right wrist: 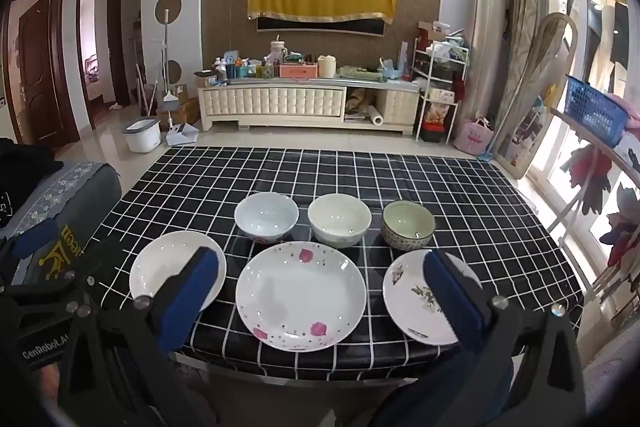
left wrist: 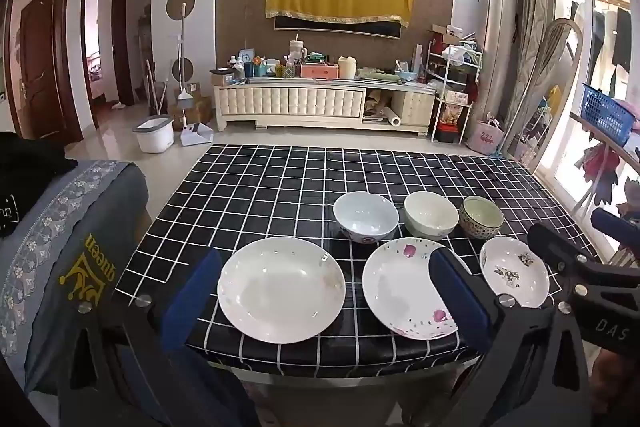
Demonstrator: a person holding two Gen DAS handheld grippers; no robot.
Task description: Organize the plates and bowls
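Three plates lay in a near row on the worktop: a plain plate, a pink-petal plate and a small plate. Behind them stood three bowls, well apart: a blue-white bowl, a cream bowl and a patterned bowl. Nothing was stacked, so the sorting looked not yet begun. The left tool and the right tool both hung above the near edge with jaws wide apart and empty, probably ready to take a plate by its rim.
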